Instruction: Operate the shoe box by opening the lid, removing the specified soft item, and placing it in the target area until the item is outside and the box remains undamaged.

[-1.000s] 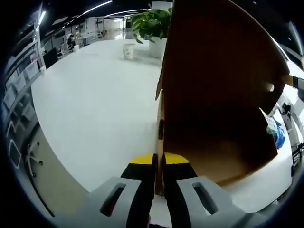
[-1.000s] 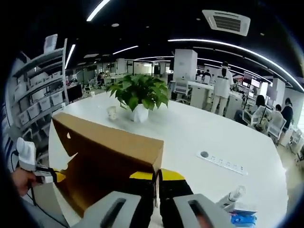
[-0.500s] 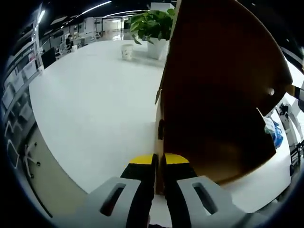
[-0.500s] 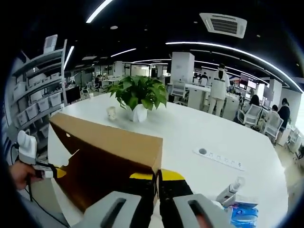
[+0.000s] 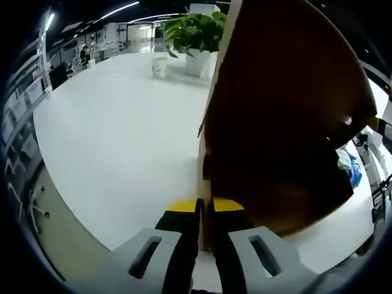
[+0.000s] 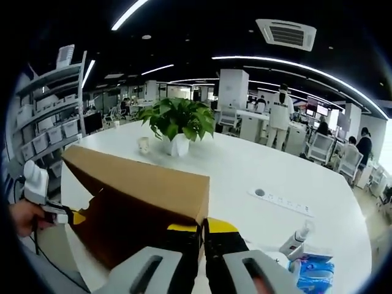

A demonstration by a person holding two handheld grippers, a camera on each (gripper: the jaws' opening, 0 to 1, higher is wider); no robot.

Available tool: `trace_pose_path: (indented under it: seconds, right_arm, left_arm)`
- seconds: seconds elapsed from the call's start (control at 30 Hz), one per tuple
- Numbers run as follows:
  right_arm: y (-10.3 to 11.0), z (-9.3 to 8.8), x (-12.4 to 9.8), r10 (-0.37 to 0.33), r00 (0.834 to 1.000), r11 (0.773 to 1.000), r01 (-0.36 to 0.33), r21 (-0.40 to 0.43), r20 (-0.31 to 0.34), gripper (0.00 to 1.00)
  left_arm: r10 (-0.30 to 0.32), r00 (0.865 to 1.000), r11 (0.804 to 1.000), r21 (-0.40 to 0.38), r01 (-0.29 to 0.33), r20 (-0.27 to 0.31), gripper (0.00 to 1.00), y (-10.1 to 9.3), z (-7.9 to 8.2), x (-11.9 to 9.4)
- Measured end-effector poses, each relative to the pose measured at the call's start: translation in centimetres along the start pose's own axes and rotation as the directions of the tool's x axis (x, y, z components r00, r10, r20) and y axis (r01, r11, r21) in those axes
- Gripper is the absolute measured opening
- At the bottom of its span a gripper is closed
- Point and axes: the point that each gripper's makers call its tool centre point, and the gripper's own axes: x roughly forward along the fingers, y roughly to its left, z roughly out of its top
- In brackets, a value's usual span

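Left gripper view: my left gripper (image 5: 204, 211) is pinched tight on the edge of the brown cardboard shoe box lid (image 5: 282, 116), which stands on edge to the right above the white table (image 5: 116, 135). A potted plant (image 5: 195, 33) and a small white cup (image 5: 159, 66) sit at the table's far side. In the right gripper view, my right gripper (image 6: 202, 236) clamps the other corner of the lid (image 6: 141, 184), with my left gripper (image 6: 61, 214) at its far end. A spray bottle (image 6: 297, 236) and a blue packet (image 6: 312, 269) lie to the right; the soft item I cannot see.
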Motion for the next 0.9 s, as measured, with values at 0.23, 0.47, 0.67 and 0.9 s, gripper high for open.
trace_pose_path:
  seconds: [0.23, 0.47, 0.67, 0.9]
  right_arm:
    - [-0.1, -1.1, -0.1, -0.003, 1.0, 1.0, 0.003, 0.003, 0.002, 0.0]
    - [0.2, -1.9, -0.6, -0.004, 1.0, 1.0, 0.004, 0.002, 0.008, 0.0]
    - [0.5, -2.7, -1.1, -0.008, 1.0, 1.0, 0.008, -0.016, 0.01, 0.0]
    - [0.6, -3.2, -1.4, -0.01, 1.0, 1.0, 0.011, -0.004, 0.027, 0.0]
  left_arm:
    - [-0.02, 1.0, 1.0, 0.007, 0.02, -0.005, 0.05, -0.1, 0.0, 0.1]
    - [-0.041, 0.999, 0.999, 0.012, 0.041, -0.009, 0.06, -0.1, -0.1, 0.1]
    - [-0.062, 0.998, 0.998, 0.008, 0.062, -0.015, 0.06, -0.2, -0.1, 0.1]
    - [-0.077, 0.997, 0.997, 0.013, 0.077, -0.016, 0.07, -0.3, -0.2, 0.1]
